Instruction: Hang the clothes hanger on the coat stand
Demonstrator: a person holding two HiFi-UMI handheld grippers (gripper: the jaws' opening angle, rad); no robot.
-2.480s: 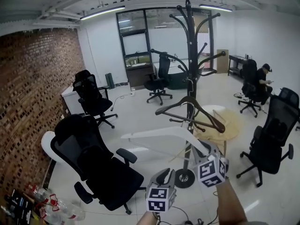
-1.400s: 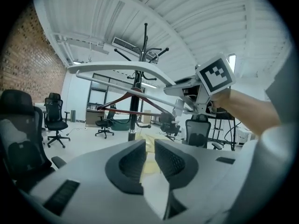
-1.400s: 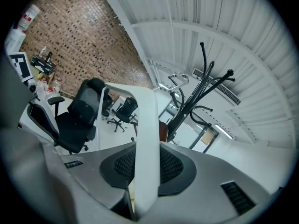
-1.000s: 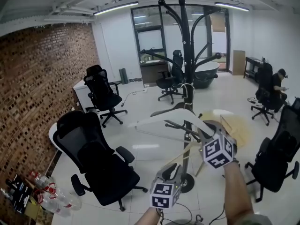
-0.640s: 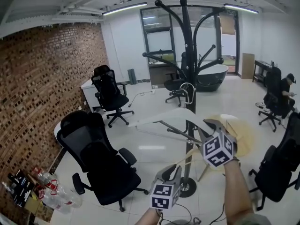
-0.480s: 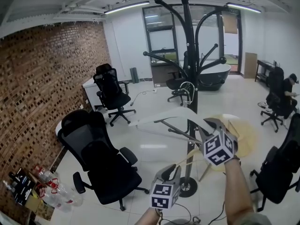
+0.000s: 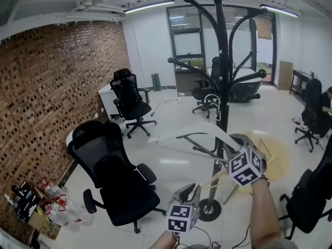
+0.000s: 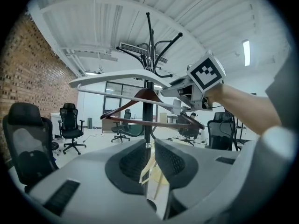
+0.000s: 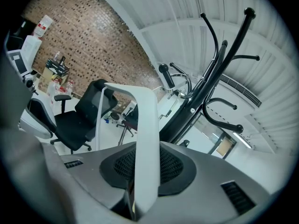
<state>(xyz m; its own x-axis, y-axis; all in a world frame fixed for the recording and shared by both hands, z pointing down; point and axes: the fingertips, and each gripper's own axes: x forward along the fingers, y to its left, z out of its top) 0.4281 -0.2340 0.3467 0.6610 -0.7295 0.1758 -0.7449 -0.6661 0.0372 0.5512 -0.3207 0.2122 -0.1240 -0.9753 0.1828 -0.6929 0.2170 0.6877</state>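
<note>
A person stands in an office facing a tall black coat stand [image 7: 221,61], with a hand-held gripper in each hand. The right gripper [image 7: 230,141] is raised and clamped on one arm of a white clothes hanger [image 7: 184,129]. It grips out toward the arm's end, which leaves the metal hook [image 7: 210,99] free to catch a peg. The hanger lies nearly level in front of the person, its hook just beside the stand's pole and not yet over any of the curved pegs. The left gripper [image 7: 192,191] sits lower and closer to the body, jaws a narrow way apart with nothing between them, seemingly kept spare to steady the hanger. A brown wooden hanger [image 8: 145,96] appears to hang on the stand already. A black office chair [image 7: 114,178] stands to the left, near a brick wall [image 7: 46,102]
</note>
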